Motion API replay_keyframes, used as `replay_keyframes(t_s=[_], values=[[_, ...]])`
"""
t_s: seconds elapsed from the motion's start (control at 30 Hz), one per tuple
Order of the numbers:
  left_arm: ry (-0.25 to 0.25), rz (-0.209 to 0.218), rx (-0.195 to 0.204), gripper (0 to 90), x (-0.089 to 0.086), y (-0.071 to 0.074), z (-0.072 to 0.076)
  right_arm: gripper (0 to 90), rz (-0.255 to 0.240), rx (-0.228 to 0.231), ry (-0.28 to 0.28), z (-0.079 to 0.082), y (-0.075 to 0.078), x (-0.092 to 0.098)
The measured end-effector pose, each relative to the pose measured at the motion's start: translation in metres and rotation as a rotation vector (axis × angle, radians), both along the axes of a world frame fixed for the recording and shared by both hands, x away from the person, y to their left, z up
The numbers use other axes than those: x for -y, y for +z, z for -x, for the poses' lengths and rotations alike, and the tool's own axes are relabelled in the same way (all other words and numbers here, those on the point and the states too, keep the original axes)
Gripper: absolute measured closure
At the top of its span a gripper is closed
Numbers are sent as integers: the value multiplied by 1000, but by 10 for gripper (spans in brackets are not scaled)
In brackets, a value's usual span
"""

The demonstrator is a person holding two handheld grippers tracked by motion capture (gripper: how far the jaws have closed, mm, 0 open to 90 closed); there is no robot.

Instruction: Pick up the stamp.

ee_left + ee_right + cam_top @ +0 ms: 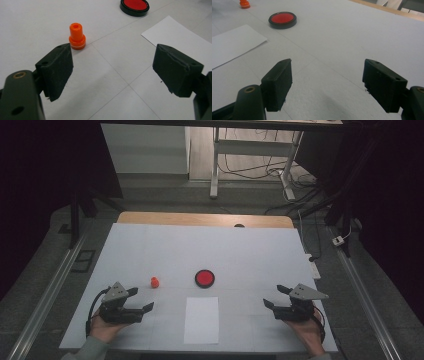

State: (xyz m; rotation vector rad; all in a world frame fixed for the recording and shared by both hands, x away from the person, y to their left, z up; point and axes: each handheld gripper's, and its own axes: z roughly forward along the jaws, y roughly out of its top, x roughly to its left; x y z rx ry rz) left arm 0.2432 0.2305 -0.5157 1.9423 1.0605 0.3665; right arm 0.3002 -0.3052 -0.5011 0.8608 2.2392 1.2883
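Observation:
A small orange stamp (155,282) (77,36) (244,4) stands upright on the white table left of centre. To its right lies a round red ink pad in a black case (204,278) (134,6) (282,20). A white sheet of paper (201,319) (180,36) (233,43) lies near the front edge. My left gripper (140,299) (112,72) rests at the front left, open and empty, just short of the stamp. At the front right my right gripper (276,296) (328,85) is open and empty too.
The white table cover (200,250) ends in a wooden edge (205,219) at the back. Metal rails (45,295) run along both sides. Beyond the table stand a desk frame (215,165) and loose cables (300,185) on the floor.

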Motion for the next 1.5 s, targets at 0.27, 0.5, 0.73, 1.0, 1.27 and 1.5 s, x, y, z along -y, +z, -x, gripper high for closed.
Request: replay_keyframes(t_s=[0.27, 0.5, 0.73, 1.0, 1.27, 1.5], values=[[-5, -2, 9, 176, 0, 1, 1, 253, -1, 13, 14, 1, 1, -4], [-15, -14, 24, 183, 2, 4, 3, 256, -7, 20, 20, -1, 2, -5], [-24, -18, 20, 183, 4, 5, 1, 259, -11, 27, 25, 0, 4, -5], [-33, -32, 30, 185, 6, 10, 0, 265, -10, 32, 26, 1, 5, -6], [-60, -57, 32, 188, 13, 21, -8, 271, -11, 33, 26, 1, 5, -7], [-64, -63, 23, 187, 17, 23, -17, 277, -6, 36, 24, 2, 6, -7]])
